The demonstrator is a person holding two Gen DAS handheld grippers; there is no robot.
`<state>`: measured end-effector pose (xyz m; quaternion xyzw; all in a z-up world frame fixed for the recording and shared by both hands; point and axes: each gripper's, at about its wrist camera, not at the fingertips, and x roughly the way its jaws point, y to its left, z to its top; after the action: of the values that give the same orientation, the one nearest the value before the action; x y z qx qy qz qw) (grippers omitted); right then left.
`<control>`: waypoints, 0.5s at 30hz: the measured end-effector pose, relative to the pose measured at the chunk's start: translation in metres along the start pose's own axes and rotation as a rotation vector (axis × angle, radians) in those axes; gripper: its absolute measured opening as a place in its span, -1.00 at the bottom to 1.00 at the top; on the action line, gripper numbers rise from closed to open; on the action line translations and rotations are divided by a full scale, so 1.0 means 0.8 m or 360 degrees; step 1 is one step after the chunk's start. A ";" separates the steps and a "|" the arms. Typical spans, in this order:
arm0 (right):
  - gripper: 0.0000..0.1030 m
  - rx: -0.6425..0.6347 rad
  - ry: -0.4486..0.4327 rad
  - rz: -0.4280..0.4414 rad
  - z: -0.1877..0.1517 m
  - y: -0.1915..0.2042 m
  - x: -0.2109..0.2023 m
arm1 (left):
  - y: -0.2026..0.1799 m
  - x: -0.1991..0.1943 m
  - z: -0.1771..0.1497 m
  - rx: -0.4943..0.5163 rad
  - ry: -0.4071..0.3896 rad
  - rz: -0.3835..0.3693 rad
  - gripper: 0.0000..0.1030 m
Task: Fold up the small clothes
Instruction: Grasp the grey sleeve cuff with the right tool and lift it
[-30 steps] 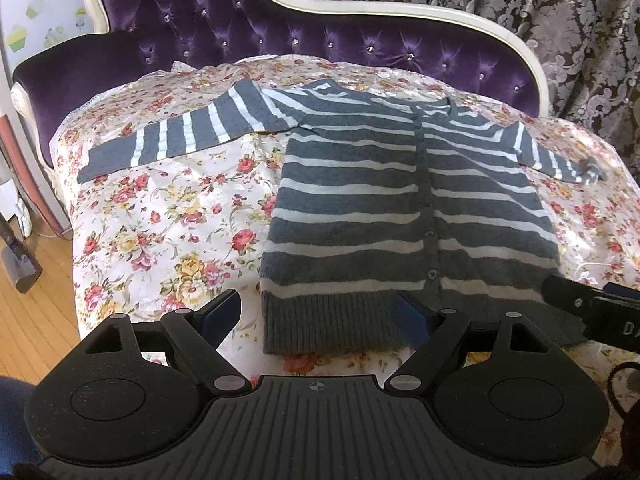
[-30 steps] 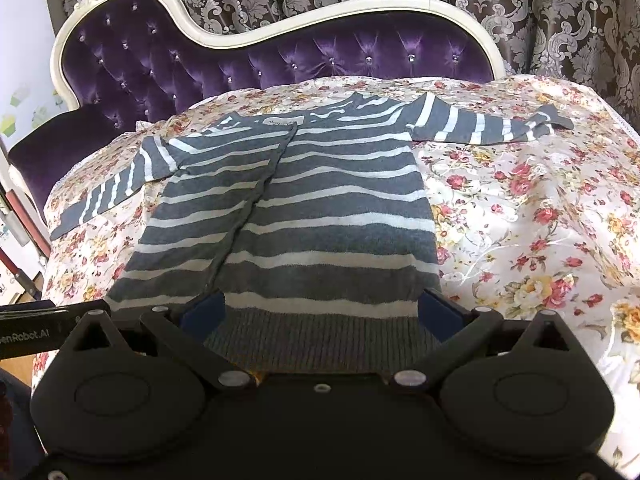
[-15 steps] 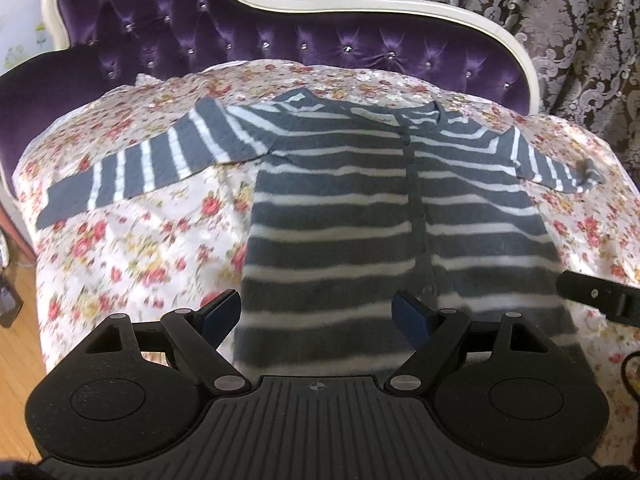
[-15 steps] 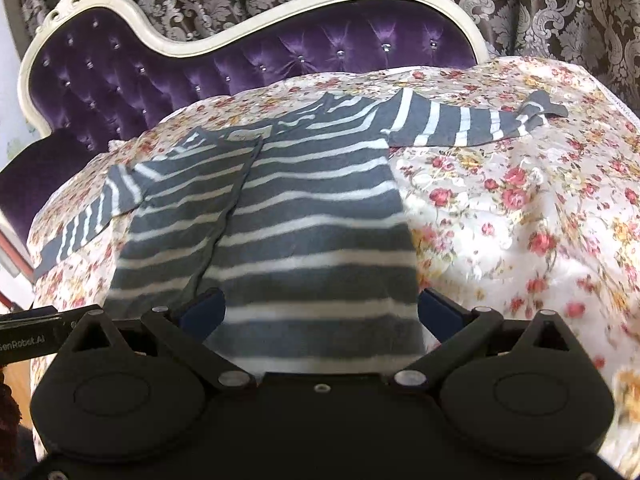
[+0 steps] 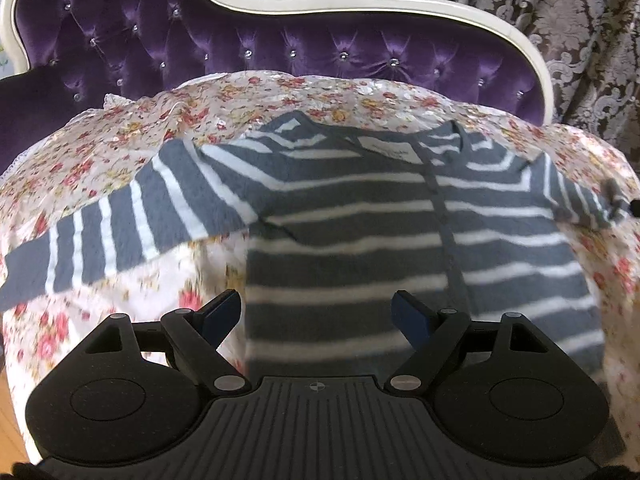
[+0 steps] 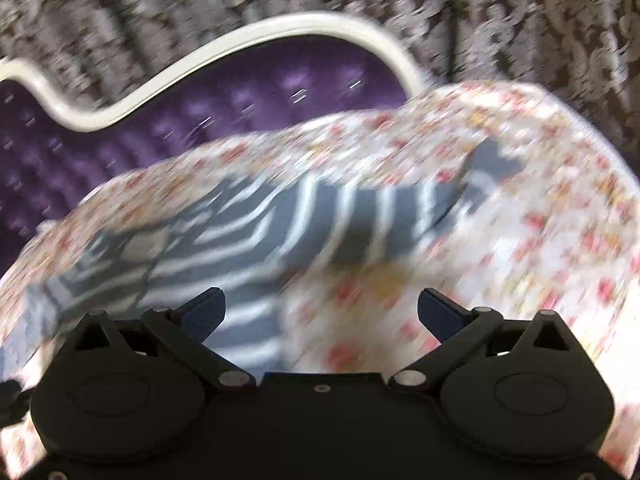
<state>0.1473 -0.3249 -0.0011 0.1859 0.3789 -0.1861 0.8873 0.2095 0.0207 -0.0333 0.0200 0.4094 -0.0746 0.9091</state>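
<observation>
A grey cardigan with white stripes [image 5: 360, 240] lies flat and face up on the floral sheet, both sleeves spread out. Its left sleeve [image 5: 120, 224] reaches toward the left edge. My left gripper [image 5: 316, 312] is open and empty, above the cardigan's lower left body. In the right wrist view, which is blurred by motion, the cardigan [image 6: 224, 248] is at the left and its right sleeve [image 6: 384, 216] stretches to the right. My right gripper [image 6: 320, 308] is open and empty, above the sheet just right of the cardigan's body.
The floral sheet [image 5: 100, 152] covers a purple tufted sofa with a white frame [image 5: 320, 52]. Patterned curtains [image 5: 580, 40] hang behind. A strip of wood floor [image 5: 8, 420] shows at the lower left.
Both grippers have moved forward over the cardigan, away from its hem. The right gripper has also swung to the right, toward the right sleeve. Both stay open.
</observation>
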 end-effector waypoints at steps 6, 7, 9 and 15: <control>0.97 0.0176 -0.0037 -0.0222 0.055 -0.073 0.053 | 0.008 0.050 0.011 -0.0046 0.0094 -0.0024 0.59; 0.97 0.0205 -0.0042 -0.0243 0.060 -0.083 0.060 | 0.009 0.058 0.009 -0.0060 0.0138 -0.0034 0.59; 0.95 0.0275 -0.0040 -0.0264 0.069 -0.107 0.076 | 0.010 0.073 0.006 -0.0074 0.0213 -0.0043 0.60; 0.78 0.0547 0.0028 -0.0173 0.076 -0.158 0.116 | 0.009 0.072 -0.005 -0.0047 0.0116 -0.0011 0.71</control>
<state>0.1843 -0.4797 -0.0543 0.3156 0.3588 -0.2941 0.8277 0.2456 0.0214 -0.0794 0.0080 0.4434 -0.0708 0.8935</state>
